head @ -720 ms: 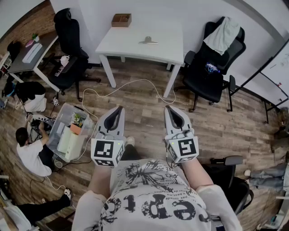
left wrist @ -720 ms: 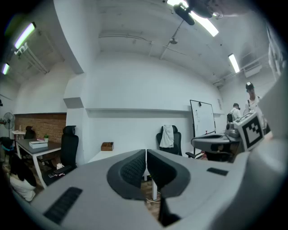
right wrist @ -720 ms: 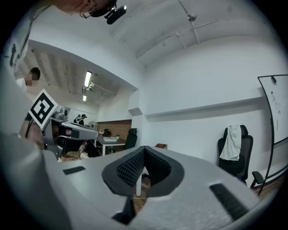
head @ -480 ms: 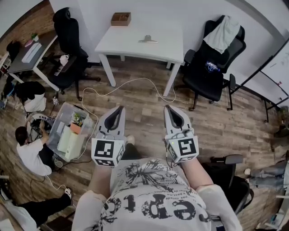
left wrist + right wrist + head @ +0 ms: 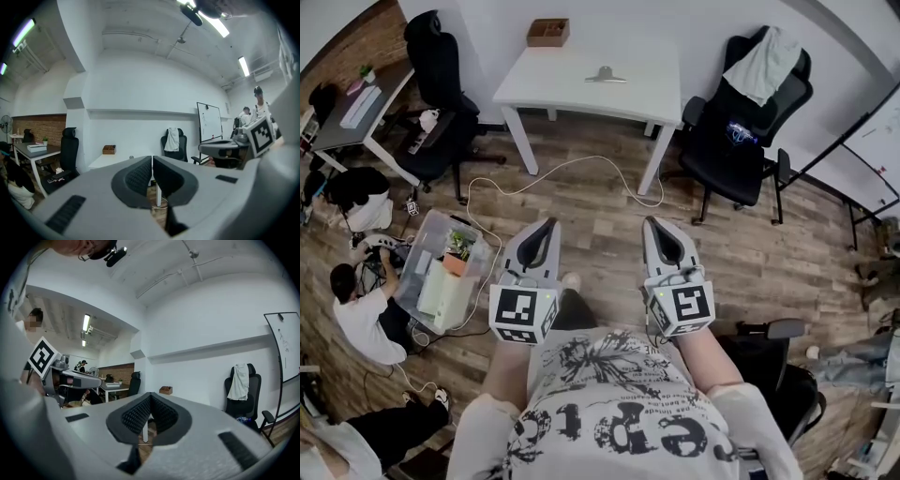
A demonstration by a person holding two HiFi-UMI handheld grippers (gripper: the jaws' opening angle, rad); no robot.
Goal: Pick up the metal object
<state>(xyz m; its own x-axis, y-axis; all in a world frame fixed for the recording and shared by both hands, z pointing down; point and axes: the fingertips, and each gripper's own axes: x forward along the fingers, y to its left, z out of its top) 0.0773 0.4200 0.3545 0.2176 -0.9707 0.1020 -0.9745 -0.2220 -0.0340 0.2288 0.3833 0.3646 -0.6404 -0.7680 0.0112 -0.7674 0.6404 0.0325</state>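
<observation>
While the person holds both up in front of their body, the left tool (image 5: 547,228) and the right tool (image 5: 652,225) are each clenched tight with nothing inside. The metal object (image 5: 607,75) lies on the white worktop (image 5: 553,89), well apart from them, across the wood floor (image 5: 600,202).

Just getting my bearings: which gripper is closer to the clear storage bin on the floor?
Left. The left gripper hangs just right of the storage bin; the right gripper is farther right, beyond the left one.
</observation>
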